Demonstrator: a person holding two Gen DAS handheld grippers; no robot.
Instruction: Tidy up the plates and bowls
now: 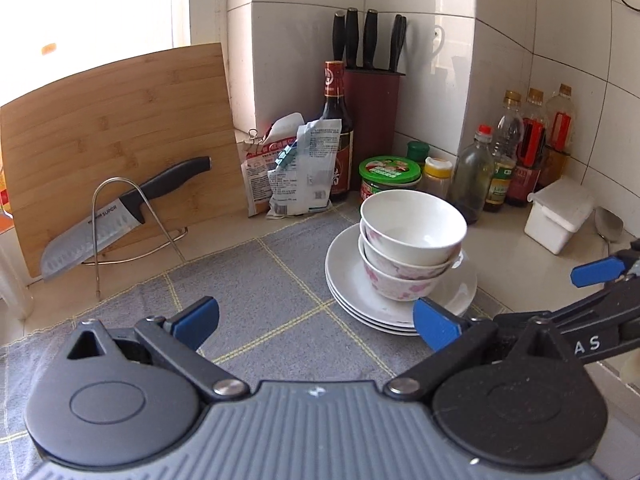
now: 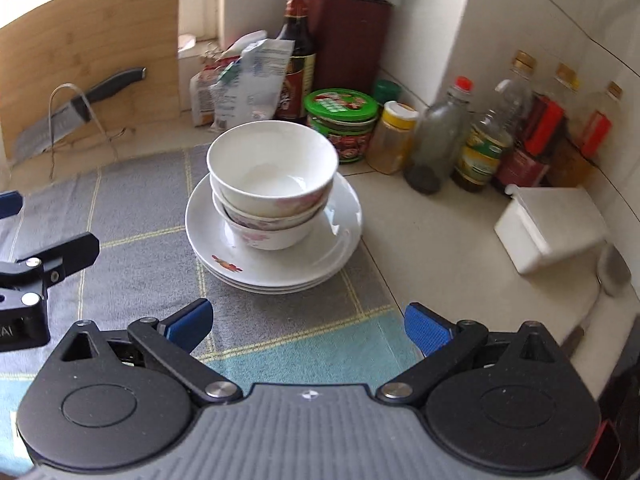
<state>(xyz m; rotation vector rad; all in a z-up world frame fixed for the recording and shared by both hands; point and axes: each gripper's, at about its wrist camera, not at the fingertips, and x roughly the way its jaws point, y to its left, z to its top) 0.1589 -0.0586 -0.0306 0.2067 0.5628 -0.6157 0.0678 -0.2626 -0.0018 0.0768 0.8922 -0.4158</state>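
Gaping wide, both grippers' jaws hold nothing.

3 bowls (image 2: 272,184) nest on stacked plates (image 2: 340,240), jars (image 2: 342,120) behind.

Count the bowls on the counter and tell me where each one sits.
3, nested in one stack on the plates: the plain white top bowl, a floral middle bowl and a floral bottom bowl. Nesting could hide another.

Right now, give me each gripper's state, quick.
Left gripper: open, holding nothing.
Right gripper: open wide, holding nothing; the bowls sit stacked on the plates ahead, untouched.
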